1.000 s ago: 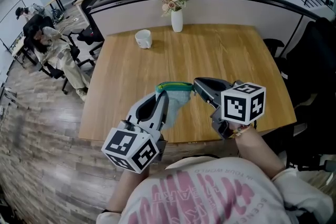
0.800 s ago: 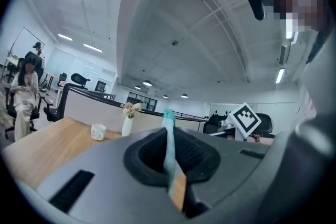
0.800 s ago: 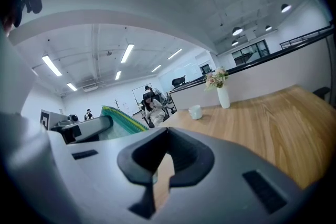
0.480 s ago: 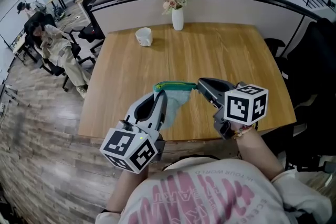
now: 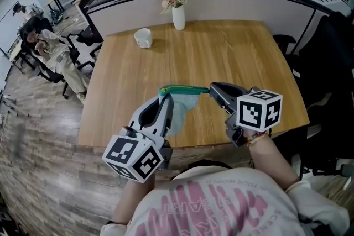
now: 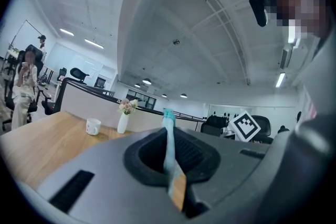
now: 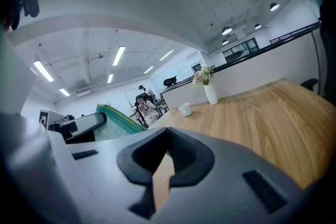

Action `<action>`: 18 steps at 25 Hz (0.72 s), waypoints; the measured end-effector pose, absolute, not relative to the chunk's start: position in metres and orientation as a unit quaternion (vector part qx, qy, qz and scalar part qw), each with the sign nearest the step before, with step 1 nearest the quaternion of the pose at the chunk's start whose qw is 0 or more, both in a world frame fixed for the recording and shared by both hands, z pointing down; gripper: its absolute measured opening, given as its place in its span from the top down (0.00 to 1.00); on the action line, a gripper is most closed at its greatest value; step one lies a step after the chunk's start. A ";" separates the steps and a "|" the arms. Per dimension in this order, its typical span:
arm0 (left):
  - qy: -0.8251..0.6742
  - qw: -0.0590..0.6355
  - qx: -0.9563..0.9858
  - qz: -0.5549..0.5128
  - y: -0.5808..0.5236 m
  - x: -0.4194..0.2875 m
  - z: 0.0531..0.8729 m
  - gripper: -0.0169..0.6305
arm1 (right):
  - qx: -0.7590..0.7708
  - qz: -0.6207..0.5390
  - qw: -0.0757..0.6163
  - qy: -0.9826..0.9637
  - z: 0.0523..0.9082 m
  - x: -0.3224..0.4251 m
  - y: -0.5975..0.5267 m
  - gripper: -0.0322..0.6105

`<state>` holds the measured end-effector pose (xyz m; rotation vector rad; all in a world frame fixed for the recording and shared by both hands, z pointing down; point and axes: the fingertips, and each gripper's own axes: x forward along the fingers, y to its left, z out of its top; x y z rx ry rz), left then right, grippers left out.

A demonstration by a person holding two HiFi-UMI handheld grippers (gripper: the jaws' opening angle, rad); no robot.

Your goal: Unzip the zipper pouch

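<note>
While the counter [image 5: 232, 52] fills the upper half of the head view, the zipper pouch [image 5: 185, 101] hangs clear of it at frame centre, over the near edge. Its zipper [image 5: 185, 88] lies left to right across the frame. My left tongs [image 5: 167, 99] are clamped on the pouch's left end, with fabric between the jaws. My right tongs [image 5: 212, 89] are closed at the zipper's right end, the pouch to their left. Nothing shows between those jaws in their own view, so I cannot confirm a grip. Judgement: the opening stroke must follow the zipper line, and the right tongs are positioned for it.
</note>
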<state>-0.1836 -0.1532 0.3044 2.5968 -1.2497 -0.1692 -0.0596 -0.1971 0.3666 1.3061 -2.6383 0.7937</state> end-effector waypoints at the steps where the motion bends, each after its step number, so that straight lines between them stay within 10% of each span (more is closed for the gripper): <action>1: -0.428 0.128 0.893 -0.057 -0.154 -0.180 0.305 0.95 | 0.429 0.261 0.046 -0.863 0.368 -0.056 -0.198 0.95; 18: -0.420 0.155 0.892 -0.062 -0.188 -0.094 0.298 0.95 | 0.405 0.270 0.053 -0.872 0.364 0.029 -0.241 0.94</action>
